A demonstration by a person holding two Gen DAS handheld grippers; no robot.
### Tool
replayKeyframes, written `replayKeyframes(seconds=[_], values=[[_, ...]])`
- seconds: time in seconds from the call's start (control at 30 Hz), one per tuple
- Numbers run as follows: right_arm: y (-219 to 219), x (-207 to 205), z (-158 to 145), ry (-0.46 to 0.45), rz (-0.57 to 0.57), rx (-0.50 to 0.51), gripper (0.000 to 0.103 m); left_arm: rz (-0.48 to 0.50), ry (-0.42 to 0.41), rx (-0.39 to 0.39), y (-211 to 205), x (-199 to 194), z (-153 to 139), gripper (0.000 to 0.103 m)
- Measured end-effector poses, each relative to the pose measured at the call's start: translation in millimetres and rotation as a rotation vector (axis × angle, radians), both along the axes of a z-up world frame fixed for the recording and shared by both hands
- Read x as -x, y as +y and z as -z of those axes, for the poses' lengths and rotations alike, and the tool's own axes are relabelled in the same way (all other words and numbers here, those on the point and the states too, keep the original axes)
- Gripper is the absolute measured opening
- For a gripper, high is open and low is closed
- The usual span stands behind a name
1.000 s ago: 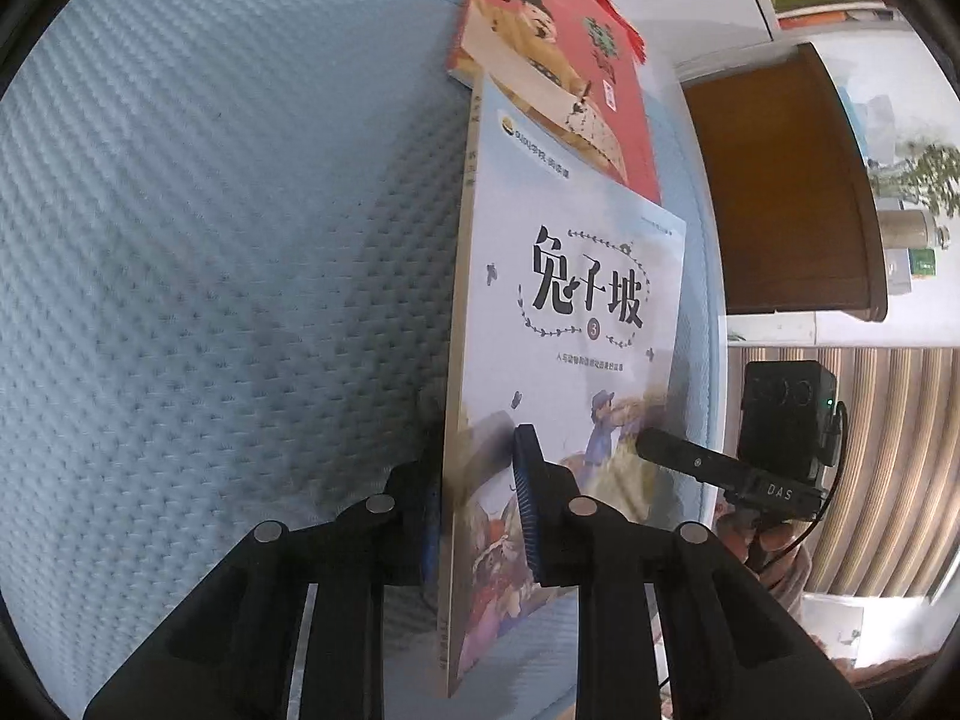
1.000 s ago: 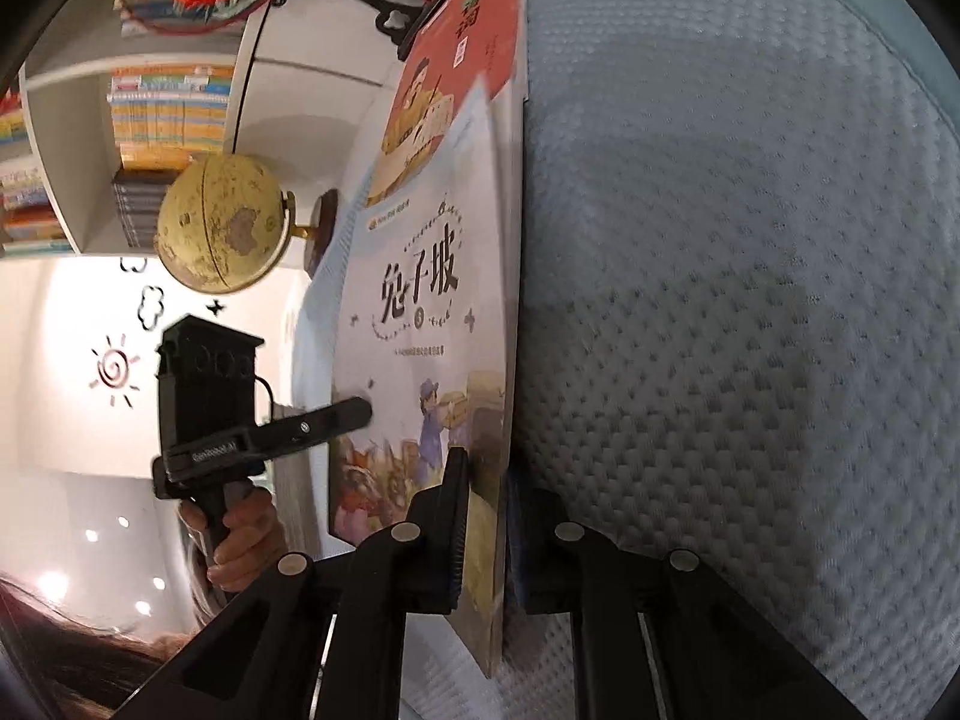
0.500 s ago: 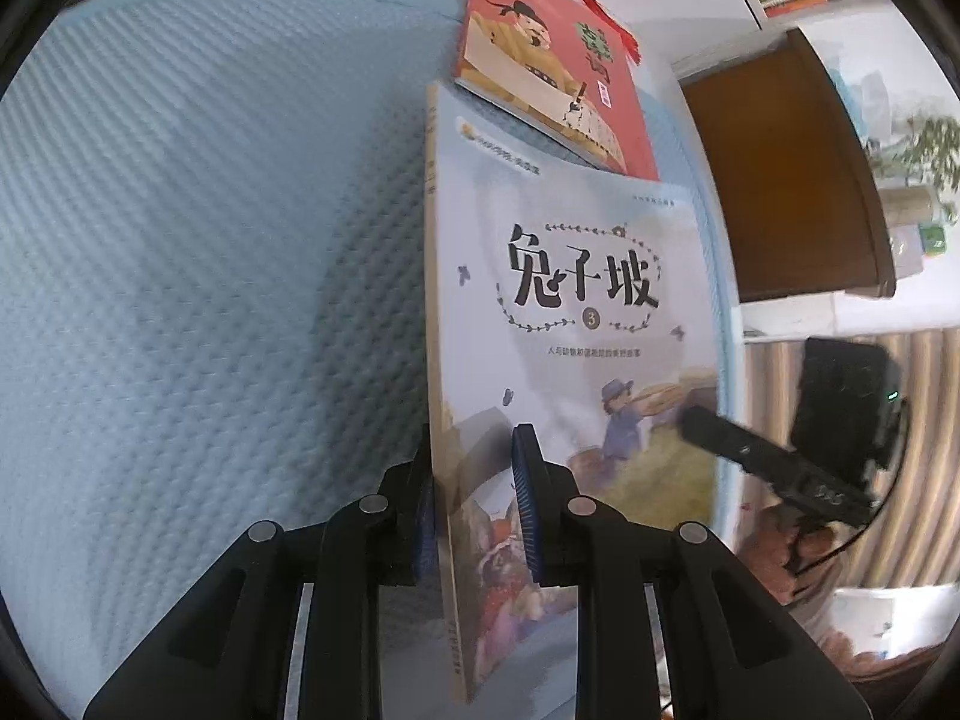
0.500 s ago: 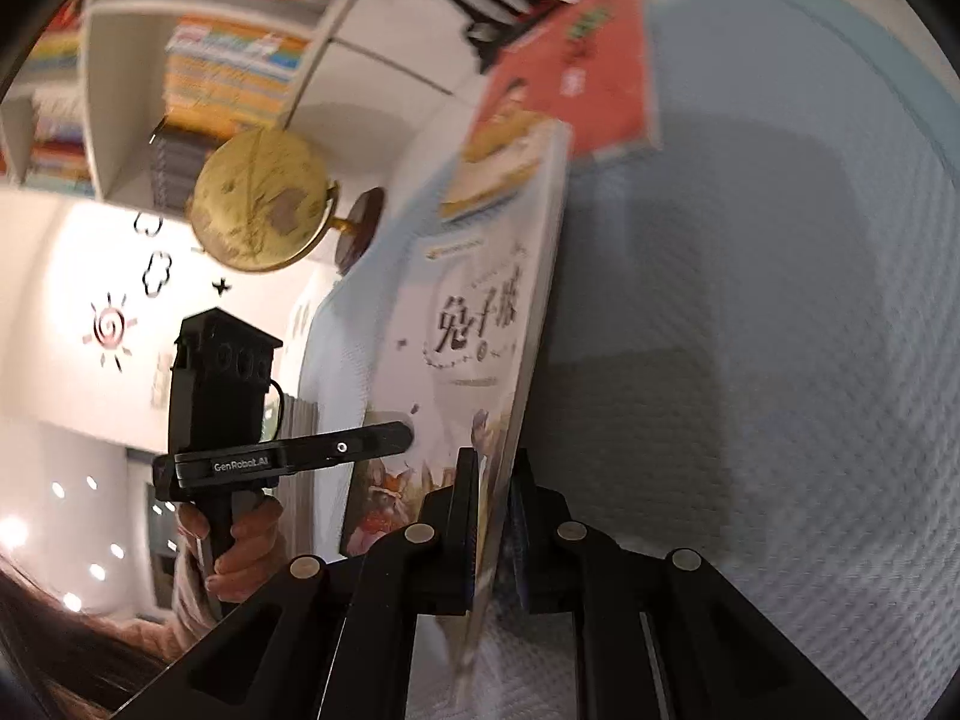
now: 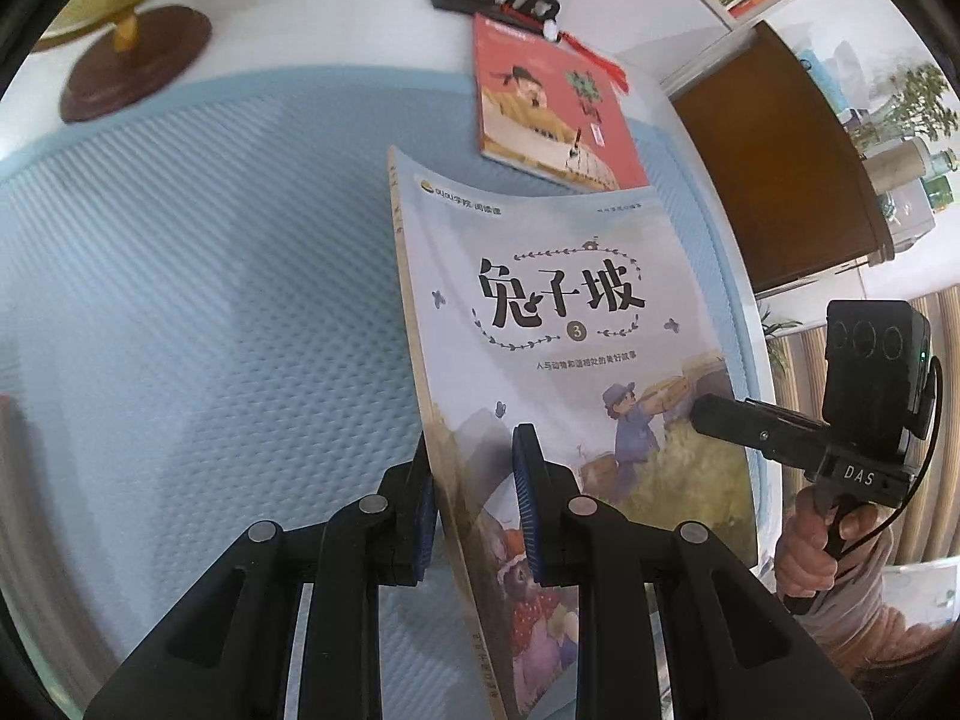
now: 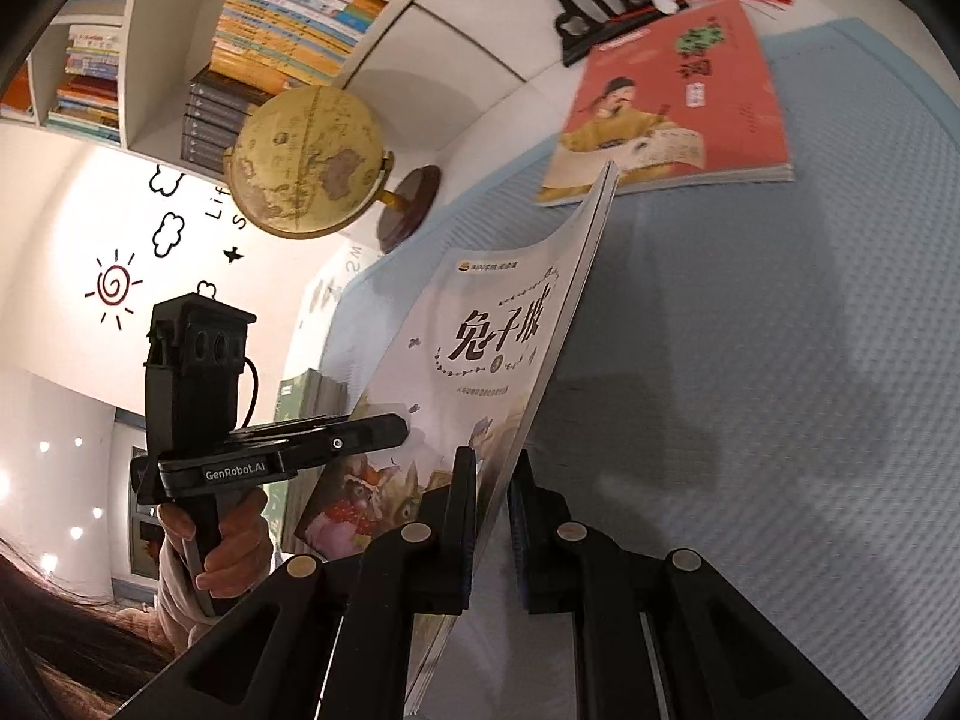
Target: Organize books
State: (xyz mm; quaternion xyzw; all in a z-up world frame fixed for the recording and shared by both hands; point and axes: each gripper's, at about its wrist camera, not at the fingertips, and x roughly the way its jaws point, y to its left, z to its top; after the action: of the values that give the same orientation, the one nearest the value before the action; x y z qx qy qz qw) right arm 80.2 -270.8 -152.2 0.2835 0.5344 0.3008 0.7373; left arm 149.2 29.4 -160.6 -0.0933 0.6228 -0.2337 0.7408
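The left gripper has its jaws pinched tight, angled steeply downward. The right gripper is likewise clamped, tilted less steeply. A hand grips the left handle; another hand grips the right.

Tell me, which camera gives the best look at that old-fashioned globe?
The right wrist view. There the globe shows whole: its yellowed ball, brass arm and dark round base, standing beside the blue mat below the bookshelves. The left wrist view catches only its wooden base and a blurred sliver of the ball at the top left corner.
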Motion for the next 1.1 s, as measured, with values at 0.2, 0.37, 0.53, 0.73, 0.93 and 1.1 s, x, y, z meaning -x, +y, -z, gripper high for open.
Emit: replayKeyframes(seconds=[0.2, 0.37, 0.53, 0.73, 0.93, 1.1], values=[[28, 5, -19, -0.039, -0.021, -0.003, 0.011, -0.027, -0.051, 0.003, 31, 9, -24, 0.020], [61, 8, -36, -0.062, -0.033, -0.020, 0.011, -0.062, -0.088, 0.001, 70, 22, -46, 0.020], [102, 12, -52, -0.097, -0.058, -0.039, 0.011, -0.106, -0.118, -0.012, 115, 38, -63, 0.020], [164, 19, -63, -0.128, -0.108, -0.070, 0.011, -0.176, -0.140, -0.035, 173, 46, -71, 0.020], [223, 20, -60, -0.123, -0.155, -0.077, 0.011, -0.234, -0.136, -0.062, 226, 54, -67, 0.020], [266, 20, -55, -0.111, -0.188, -0.071, 0.011, -0.285, -0.122, -0.069, 268, 61, -59, 0.020]])
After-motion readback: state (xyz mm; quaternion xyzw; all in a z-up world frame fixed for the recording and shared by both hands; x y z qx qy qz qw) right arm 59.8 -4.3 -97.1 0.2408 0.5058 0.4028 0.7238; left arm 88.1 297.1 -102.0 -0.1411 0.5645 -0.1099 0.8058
